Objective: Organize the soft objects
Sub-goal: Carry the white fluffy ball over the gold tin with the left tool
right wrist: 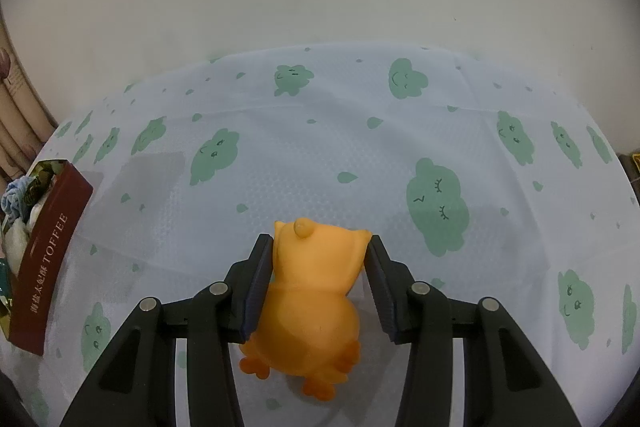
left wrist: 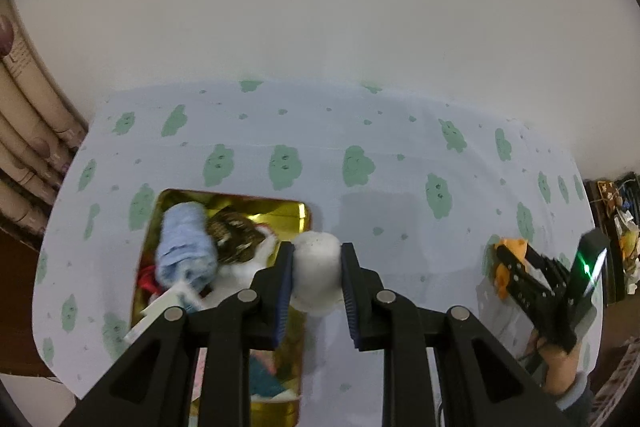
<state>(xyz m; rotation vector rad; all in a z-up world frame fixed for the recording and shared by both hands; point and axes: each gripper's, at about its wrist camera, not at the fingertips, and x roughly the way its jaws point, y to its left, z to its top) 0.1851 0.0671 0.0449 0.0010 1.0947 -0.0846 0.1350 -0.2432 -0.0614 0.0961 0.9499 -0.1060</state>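
Fingers of the left gripper (left wrist: pixel 317 269) pinch a white soft ball (left wrist: pixel 316 273) above the gold toffee tin (left wrist: pixel 298 213), which already holds what seems a blue cloth roll (left wrist: pixel 186 247), while the right gripper (right wrist: pixel 320 277) clamps an orange duck toy (right wrist: pixel 316 291) on the surface (right wrist: pixel 320 147), not yet stored.

Tin (left wrist: pixel 304 211) crowded; cloth (left wrist: pixel 392 155) beyond lies open.

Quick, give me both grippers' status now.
Left gripper: jaws shut on the white soft object, above the gold tin.
Right gripper: jaws shut on the orange toy.
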